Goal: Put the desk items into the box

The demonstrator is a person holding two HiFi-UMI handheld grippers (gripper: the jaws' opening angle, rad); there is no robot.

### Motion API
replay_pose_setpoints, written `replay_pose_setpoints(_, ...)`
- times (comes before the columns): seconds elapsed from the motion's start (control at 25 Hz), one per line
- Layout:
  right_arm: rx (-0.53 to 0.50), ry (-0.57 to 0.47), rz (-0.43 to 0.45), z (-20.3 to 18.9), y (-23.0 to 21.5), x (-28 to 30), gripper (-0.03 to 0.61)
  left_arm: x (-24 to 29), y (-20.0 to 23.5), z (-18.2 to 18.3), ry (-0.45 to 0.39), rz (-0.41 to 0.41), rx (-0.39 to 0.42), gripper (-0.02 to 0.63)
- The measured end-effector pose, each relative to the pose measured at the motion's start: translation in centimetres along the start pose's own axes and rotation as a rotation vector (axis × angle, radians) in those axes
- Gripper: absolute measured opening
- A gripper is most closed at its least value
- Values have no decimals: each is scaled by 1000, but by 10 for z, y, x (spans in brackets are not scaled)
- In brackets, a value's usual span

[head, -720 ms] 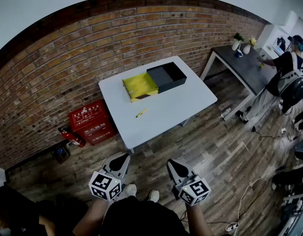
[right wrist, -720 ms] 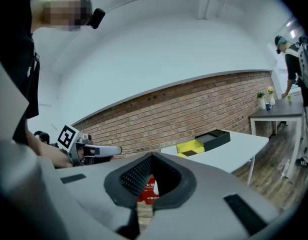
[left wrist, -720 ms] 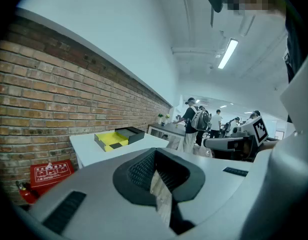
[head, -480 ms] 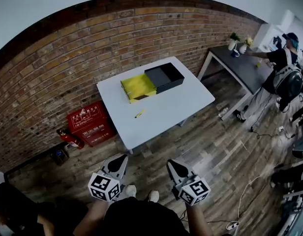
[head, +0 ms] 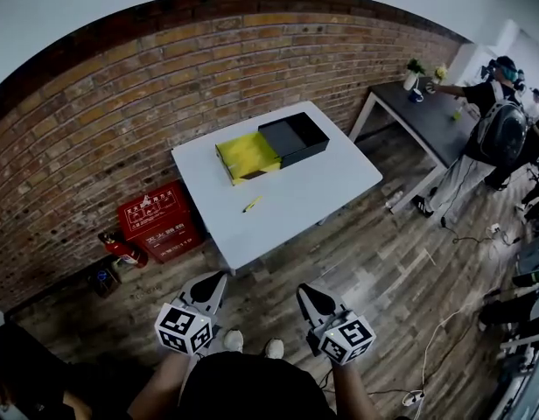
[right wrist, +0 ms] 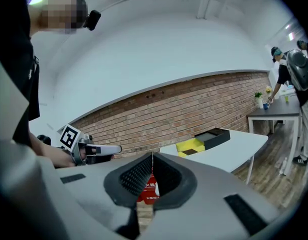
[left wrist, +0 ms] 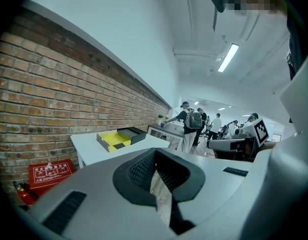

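Note:
A white table [head: 296, 195] stands ahead of me against the brick wall. On its far side lies an open box: a yellow-lined tray [head: 246, 154] with a black half [head: 294, 138] beside it. A small yellow pen [head: 251, 204] lies alone near the table's middle. My left gripper [head: 213, 280] and right gripper [head: 306, 291] hang low over the wooden floor, well short of the table, both shut and holding nothing. The left gripper view shows the box [left wrist: 114, 139] far beyond the closed jaws [left wrist: 156, 149]. In the right gripper view the box [right wrist: 191, 145] sits beyond the closed jaws [right wrist: 152, 156].
A red case [head: 156, 220] and a fire extinguisher [head: 121, 246] sit on the floor left of the table. At the right a person with a backpack [head: 493, 125] stands by a grey table [head: 427, 121]. Cables [head: 427, 357] trail over the floor at lower right.
The person at the grey table has shifted along it. Both grippers stay where they were, shut.

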State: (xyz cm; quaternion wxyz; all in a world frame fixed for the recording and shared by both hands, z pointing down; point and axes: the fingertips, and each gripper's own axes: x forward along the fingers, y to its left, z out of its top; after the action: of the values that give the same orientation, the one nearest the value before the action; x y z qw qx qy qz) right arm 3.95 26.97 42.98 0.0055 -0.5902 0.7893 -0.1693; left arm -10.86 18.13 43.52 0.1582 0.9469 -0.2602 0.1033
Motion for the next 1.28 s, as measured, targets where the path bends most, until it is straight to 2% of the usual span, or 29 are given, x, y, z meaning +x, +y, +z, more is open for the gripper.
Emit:
replay_pose_setpoints(0.36,19,28,-54,-9,4,13,23,-1,30,-7,16,-36,-9,14)
replay_pose_setpoints(0.64,42,-3,-105,-9,11,19,23,-9,50,-8,15,-60,-4,14)
replay_pose_setpoints(0.96,65,23,-87,-19,27,37,23,-23,74,-25,48,-41,-34,14)
replay_pose_setpoints(1.28,83,41,-58,-23,11,55,23,-5,80,-28,70,-23,-39,14)
